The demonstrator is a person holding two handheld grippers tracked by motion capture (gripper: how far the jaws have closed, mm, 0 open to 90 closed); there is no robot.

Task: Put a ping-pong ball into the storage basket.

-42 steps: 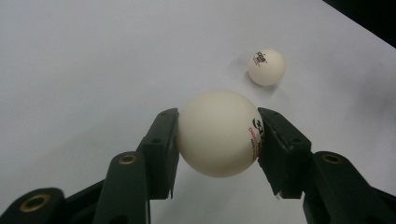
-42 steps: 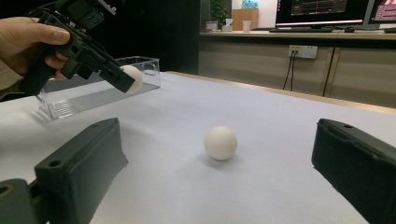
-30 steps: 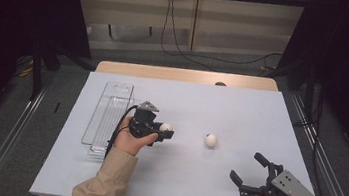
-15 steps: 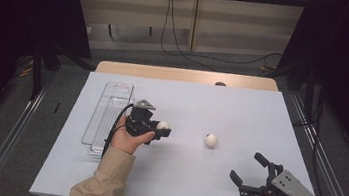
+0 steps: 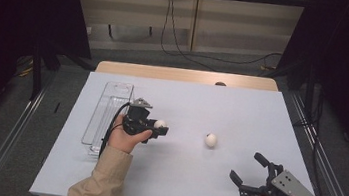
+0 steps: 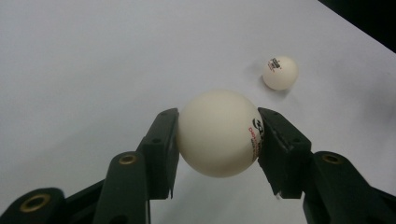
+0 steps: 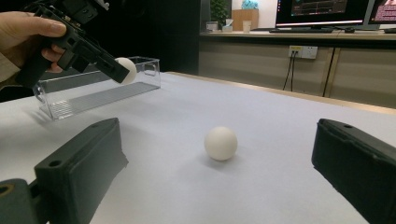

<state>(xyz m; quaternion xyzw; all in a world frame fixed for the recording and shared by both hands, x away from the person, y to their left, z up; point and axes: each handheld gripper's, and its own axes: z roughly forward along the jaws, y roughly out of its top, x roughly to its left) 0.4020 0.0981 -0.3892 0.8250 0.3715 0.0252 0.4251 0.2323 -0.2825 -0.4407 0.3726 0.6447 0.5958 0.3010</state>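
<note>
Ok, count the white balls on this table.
2. One white ball is clamped in the left tool, raised beside the clear tray. The other ball lies loose mid-table.

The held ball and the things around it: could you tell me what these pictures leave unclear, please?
- Held ball: its print, in the left gripper view, runs behind a jaw of the left gripper.
- Loose ball: print too small in the high view.
- Clear tray: its near end hidden by the left hand in the high view.
</note>
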